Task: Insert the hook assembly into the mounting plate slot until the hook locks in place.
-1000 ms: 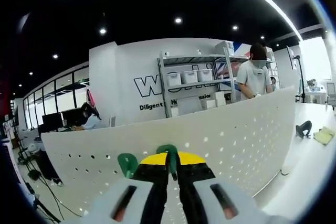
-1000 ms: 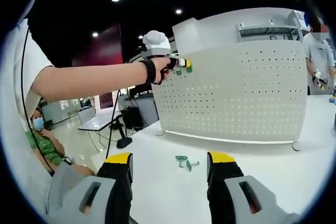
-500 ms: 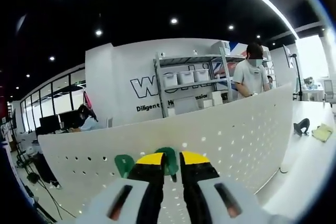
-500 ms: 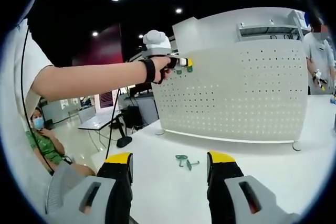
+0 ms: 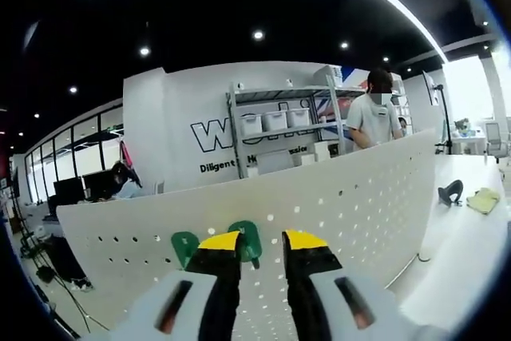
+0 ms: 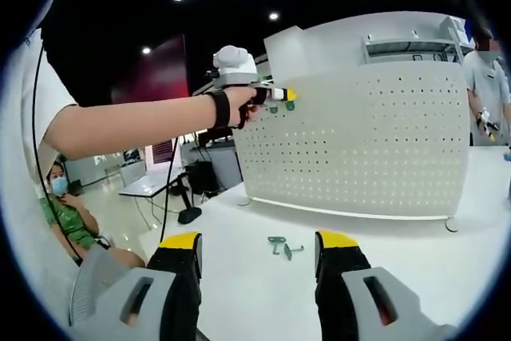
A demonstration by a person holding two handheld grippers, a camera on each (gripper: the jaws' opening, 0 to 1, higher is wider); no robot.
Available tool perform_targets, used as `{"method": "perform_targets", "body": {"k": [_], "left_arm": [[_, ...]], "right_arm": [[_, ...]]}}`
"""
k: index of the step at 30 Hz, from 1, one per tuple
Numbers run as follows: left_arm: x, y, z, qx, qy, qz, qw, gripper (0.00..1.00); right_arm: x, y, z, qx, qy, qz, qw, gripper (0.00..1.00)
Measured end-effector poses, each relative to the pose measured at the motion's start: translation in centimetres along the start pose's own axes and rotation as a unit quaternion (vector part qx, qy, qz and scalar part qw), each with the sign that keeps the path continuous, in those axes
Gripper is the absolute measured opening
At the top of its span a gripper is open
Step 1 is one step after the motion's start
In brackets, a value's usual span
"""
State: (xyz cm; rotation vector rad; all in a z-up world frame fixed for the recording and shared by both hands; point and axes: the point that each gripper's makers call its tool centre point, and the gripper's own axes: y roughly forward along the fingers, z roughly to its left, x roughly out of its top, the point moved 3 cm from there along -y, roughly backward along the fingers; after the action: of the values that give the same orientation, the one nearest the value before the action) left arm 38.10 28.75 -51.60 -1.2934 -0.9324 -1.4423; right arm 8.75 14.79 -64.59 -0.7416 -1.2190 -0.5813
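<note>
Left tool [image 5: 260, 243] apart beside green hook [image 5: 244, 241] on pegboard [image 5: 351, 205].

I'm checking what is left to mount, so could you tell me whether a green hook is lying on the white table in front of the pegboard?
Yes, a green hook lies on the white table, apart from the pegboard.

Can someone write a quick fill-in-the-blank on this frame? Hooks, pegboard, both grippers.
1. The two hooks at the top of the pegboard are ____ in colour.
2. In the left gripper view, the jaws of the left gripper stand ____, with the hooks just beyond their tips.
3. Another hook lies on the white ____, in front of the pegboard.
4. The right gripper is open and holds ____.

Missing words: green; apart; table; nothing
</note>
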Motion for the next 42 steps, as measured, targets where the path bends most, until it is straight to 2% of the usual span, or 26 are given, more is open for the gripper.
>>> {"method": "perform_targets", "body": {"k": [17, 20, 22, 29, 35, 42], "left_arm": [[-0.2, -2.7, -0.7, -0.021, -0.007, -0.006, 0.9997, 0.26], [0.2, -3.4, -0.7, -0.027, -0.023, -0.014, 0.9993, 0.27], [0.3, -3.6, -0.9, -0.031, -0.012, -0.013, 0.9994, 0.27], [1.0, -4.8, -0.8, -0.039, -0.011, -0.024, 0.9989, 0.27], [0.4, -5.9, -1.0, -0.045, -0.012, -0.024, 0.9986, 0.26], [-1.0, -7.2, -1.2, -0.056, -0.017, -0.017, 0.9982, 0.26]], "right_arm": [[0.0, 0.4, 0.8, 0.015, -0.008, 0.006, 0.9998, 0.58], [-0.1, 0.4, 0.9, 0.015, -0.007, 0.006, 0.9998, 0.58], [-0.2, 0.4, 0.9, 0.016, -0.006, 0.006, 0.9998, 0.58], [-0.3, 0.4, 1.1, 0.016, -0.003, 0.004, 0.9999, 0.58], [-0.4, 0.4, 1.2, 0.016, -0.003, 0.004, 0.9999, 0.58], [-0.3, 0.3, 1.2, 0.015, -0.001, 0.001, 0.9999, 0.58]]}}
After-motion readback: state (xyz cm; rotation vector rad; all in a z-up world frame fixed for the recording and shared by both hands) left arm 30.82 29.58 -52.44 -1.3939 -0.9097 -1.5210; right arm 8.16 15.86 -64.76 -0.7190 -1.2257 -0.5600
